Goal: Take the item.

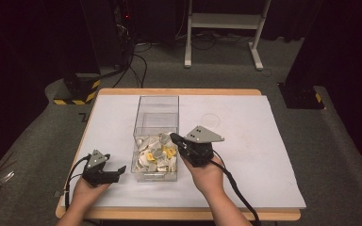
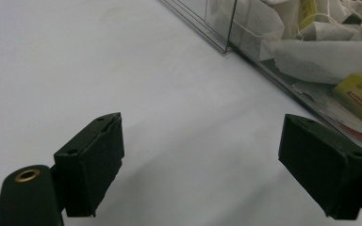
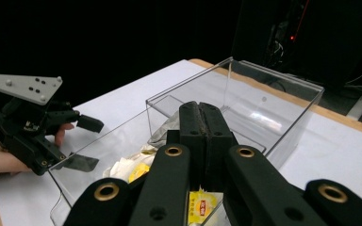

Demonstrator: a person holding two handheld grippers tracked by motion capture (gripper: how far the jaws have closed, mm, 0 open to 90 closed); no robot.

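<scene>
Holding our right gripper fingers closed, empty, over clear plastic box of white-and-yellow tea bags | left gripper fingers wide apart, empty, on white table.

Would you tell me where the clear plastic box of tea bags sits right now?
In the high view, the clear plastic box stands mid-table on the white sheet, between the left tool and the right tool.

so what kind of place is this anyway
Probably a lab or recording studio, not a home. A lone table stands on grey carpet among black curtains, cables trail across the floor, hazard-striped stand bases sit behind it, and a white frame stands at the back.
</scene>
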